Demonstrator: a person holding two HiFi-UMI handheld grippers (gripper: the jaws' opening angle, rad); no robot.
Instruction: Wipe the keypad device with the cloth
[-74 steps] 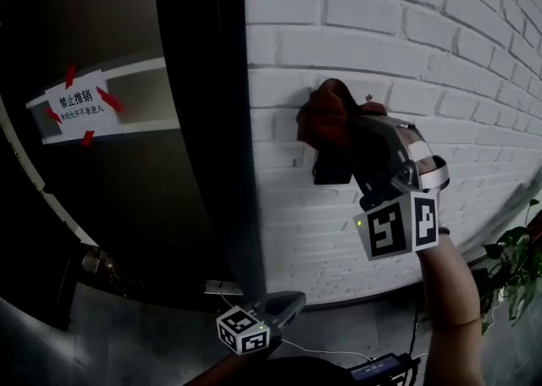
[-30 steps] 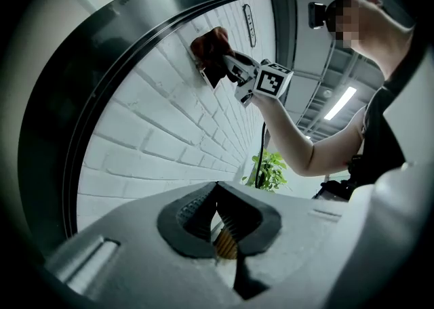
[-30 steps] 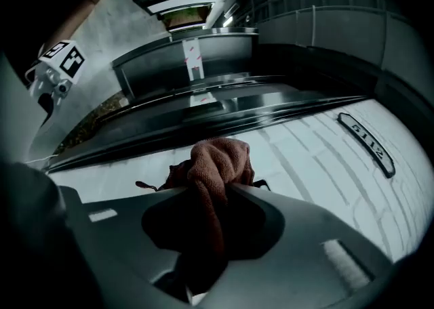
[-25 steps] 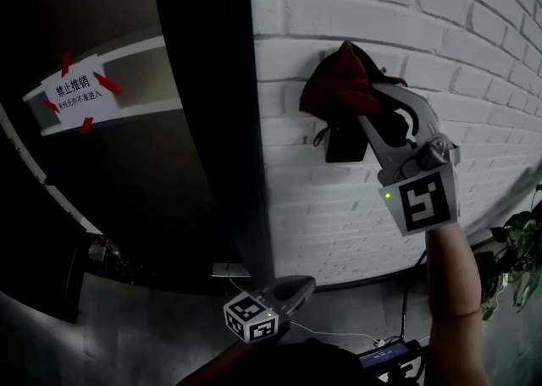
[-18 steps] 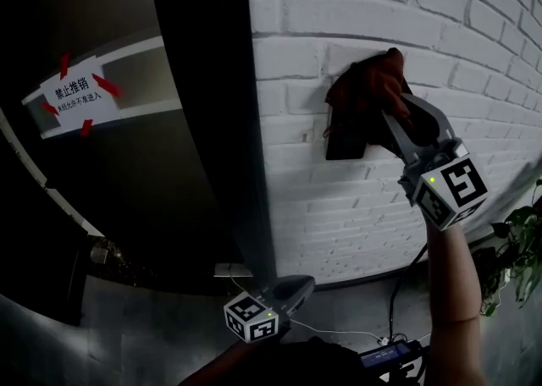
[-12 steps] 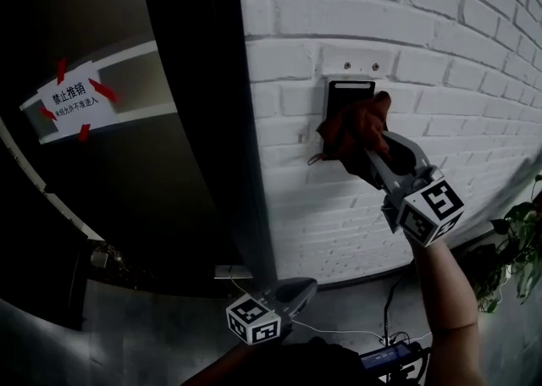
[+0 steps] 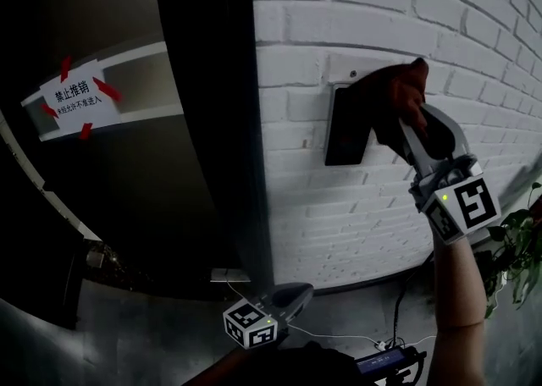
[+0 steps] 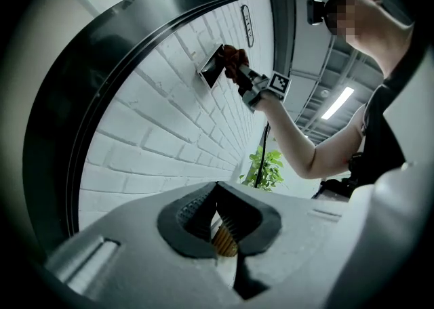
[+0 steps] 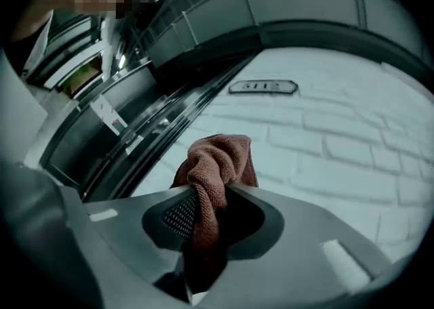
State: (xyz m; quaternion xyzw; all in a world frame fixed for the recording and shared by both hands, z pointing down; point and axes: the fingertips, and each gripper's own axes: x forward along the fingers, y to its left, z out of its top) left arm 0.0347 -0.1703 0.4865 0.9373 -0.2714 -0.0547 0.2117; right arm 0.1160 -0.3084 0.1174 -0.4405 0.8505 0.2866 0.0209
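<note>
A black keypad device [image 7: 346, 126] is fixed to the white brick wall [image 7: 356, 12]. My right gripper [image 7: 412, 124] is shut on a reddish-brown cloth [image 7: 404, 96] and presses it against the keypad's upper right edge. In the right gripper view the cloth [image 9: 215, 165] bunches out between the jaws and hides the keypad. The left gripper view shows the keypad [image 8: 211, 69], the cloth [image 8: 236, 62] and the right gripper [image 8: 248, 84] from below. My left gripper [image 7: 292, 298] hangs low near the wall's foot, shut with nothing in it.
A dark curved door frame [image 7: 212, 122] runs just left of the keypad. A white paper notice [image 7: 76, 92] with red tape is stuck on the glass beyond it. A green plant [image 7: 517, 249] stands at the right. Cables and a power strip [image 7: 385, 361] lie on the floor.
My right gripper has swept the cloth over the keypad: top left, across, down over its lower part, and now up to its upper right edge. The left gripper has stayed put.
</note>
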